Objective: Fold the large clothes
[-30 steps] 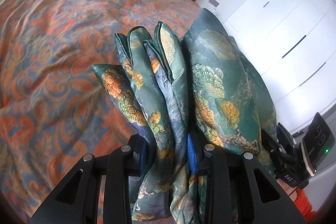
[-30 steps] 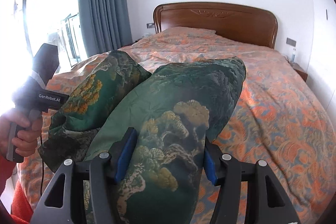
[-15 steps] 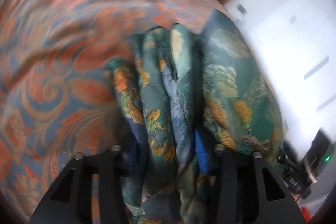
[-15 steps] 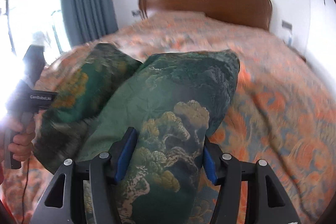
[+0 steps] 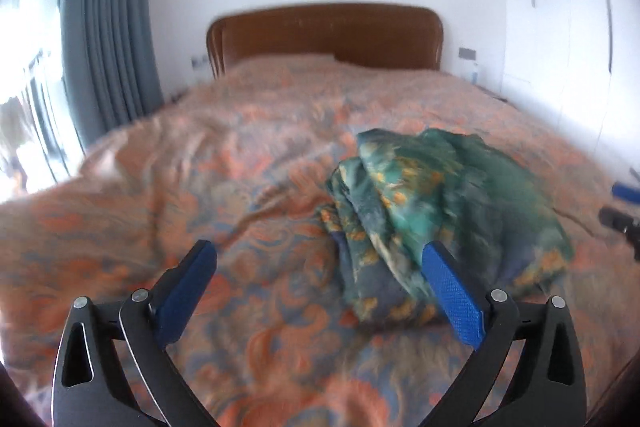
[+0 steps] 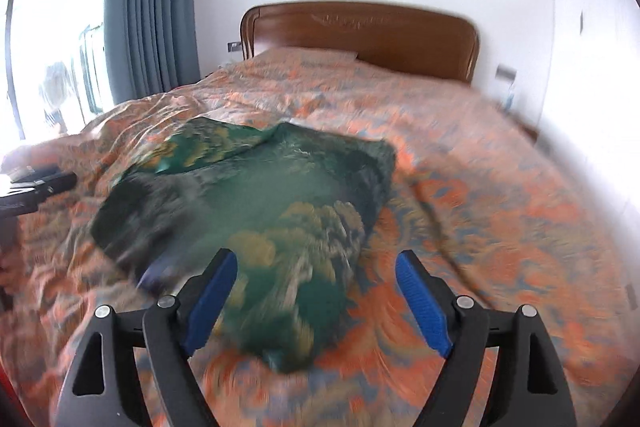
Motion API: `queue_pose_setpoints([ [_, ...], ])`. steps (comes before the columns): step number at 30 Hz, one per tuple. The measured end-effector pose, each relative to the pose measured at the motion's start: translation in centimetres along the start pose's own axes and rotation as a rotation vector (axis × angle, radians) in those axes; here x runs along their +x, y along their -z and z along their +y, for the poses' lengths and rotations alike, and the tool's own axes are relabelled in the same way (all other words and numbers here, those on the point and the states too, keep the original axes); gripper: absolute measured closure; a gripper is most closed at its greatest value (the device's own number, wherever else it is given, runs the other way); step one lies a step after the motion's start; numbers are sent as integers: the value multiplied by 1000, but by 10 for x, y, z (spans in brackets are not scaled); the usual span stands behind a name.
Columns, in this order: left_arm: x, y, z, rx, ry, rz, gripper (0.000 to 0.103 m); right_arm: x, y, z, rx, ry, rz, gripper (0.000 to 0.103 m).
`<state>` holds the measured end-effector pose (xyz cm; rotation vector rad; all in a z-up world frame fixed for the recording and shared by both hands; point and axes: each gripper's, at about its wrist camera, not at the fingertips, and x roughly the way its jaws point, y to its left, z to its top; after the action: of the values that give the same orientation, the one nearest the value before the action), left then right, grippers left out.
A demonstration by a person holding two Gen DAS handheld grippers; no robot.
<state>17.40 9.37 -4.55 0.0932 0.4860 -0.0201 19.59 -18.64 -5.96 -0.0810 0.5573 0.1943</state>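
You will find no text, label, brand or number that can be read in either wrist view, because all is blurred, and the carved band on the wooden headboard point(image 6: 356, 21) is too smeared to tell if it has letters.

we see a folded green garment point(image 5: 448, 203) of smooth, faintly glossy cloth, satin-like, lying on a matt printed cloth bedspread point(image 5: 248, 163). the headboard point(image 5: 328, 35) is polished brown wood. the left gripper point(image 5: 320, 279) has matt black plastic arms (bright metal rivets) and finely textured blue pads point(image 5: 452, 291).
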Motion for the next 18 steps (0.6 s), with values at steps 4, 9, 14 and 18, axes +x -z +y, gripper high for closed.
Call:
queue_pose_setpoints([
  [4, -49, 16, -24, 39, -18, -14, 0, -51, 13, 13, 16, 22, -62, 15],
  [9, -81, 29, -52, 28, -63, -32, 0, -91, 35, 23, 95, 38, -64, 14],
  [14, -100, 41, -63, -42, -84, -34, 0, -112, 64, 23, 142, 68, -38, 14],
  [18, -101, 49, -71, -45, -56, -4, 0, -127, 81, 17, 189, 90, -63, 13],
])
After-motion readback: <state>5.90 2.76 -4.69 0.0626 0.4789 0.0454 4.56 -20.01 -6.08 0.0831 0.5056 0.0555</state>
